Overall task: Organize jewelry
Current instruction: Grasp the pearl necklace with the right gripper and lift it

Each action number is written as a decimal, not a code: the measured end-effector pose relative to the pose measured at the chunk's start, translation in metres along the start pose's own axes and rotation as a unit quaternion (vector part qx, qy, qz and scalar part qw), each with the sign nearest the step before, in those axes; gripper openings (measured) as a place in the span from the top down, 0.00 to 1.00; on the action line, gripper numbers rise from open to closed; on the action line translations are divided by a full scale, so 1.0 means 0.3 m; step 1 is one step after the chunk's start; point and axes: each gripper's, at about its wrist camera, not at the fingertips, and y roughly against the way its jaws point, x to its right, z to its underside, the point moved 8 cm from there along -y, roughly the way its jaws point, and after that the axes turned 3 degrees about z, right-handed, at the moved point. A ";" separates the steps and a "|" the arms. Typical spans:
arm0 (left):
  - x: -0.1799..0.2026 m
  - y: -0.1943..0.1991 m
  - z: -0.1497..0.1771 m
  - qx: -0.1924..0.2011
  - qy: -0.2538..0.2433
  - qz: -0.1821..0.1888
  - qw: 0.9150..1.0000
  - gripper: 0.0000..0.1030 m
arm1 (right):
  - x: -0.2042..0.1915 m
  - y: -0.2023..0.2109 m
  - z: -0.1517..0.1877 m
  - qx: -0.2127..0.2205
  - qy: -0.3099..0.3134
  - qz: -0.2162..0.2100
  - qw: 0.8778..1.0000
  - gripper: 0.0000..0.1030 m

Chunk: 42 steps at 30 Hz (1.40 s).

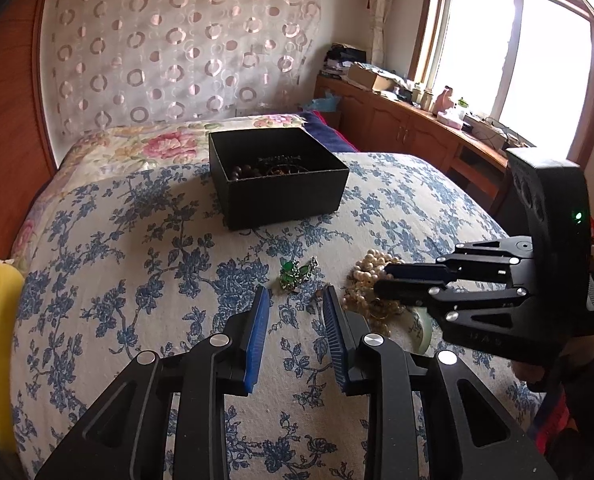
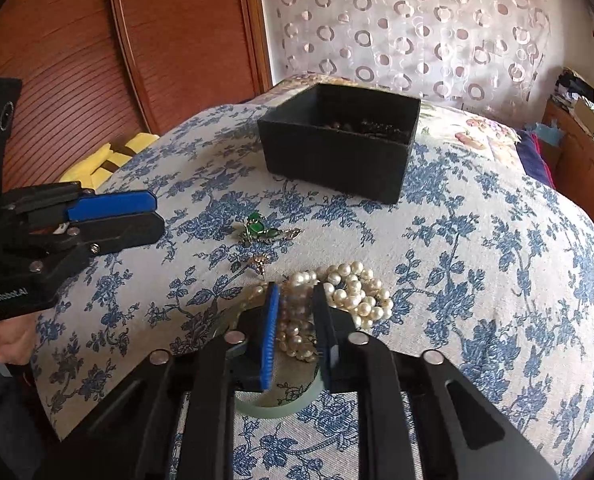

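Bedspread (image 2: 477, 240) first, since it fills everything: blue-flower print, soft and lumpy, so nothing on it sits flat. Toward the headboard end sits the black box (image 2: 337, 152), lid off, with dark beads and some other pieces already down inside. That's where I reckon the rest is headed.

Closer to me there's the pearl necklace (image 2: 357, 292), bunched in a heap, lying partly over a pale green bangle (image 2: 297, 404). My right gripper (image 2: 297, 300) is down in that heap with strands between its blue pads (image 2: 271, 320). The jaws look clamped onto the pearl necklace. My left gripper (image 1: 295, 308) hangs above bare bedspread, jaws apart with nothing in them, just short of the green brooch (image 1: 295, 272). A small gold-coloured piece (image 2: 259, 261) lies between the brooch and the pearls; can't tell what it is.

So I'd call this the pickup step on the pearls. Next move, I think, wants a slow lift so loose loops come along and don't drag the bangle, then a carry to the box. The brooch looks fiddly for the left.
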 end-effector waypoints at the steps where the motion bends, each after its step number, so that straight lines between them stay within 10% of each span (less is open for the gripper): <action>1: 0.001 -0.002 0.002 -0.001 0.000 0.000 1.000 0.75 | 0.002 0.005 -0.001 0.002 0.001 0.000 1.000 0.90; 28: 0.130 -0.103 0.039 -0.041 -0.029 0.019 0.999 0.73 | 0.300 0.449 -0.162 0.147 -0.029 0.082 0.985 0.92; 42: 0.141 -0.179 0.098 -0.087 -0.035 0.015 0.995 0.76 | 0.341 0.452 -0.145 0.142 -0.033 0.094 0.985 0.92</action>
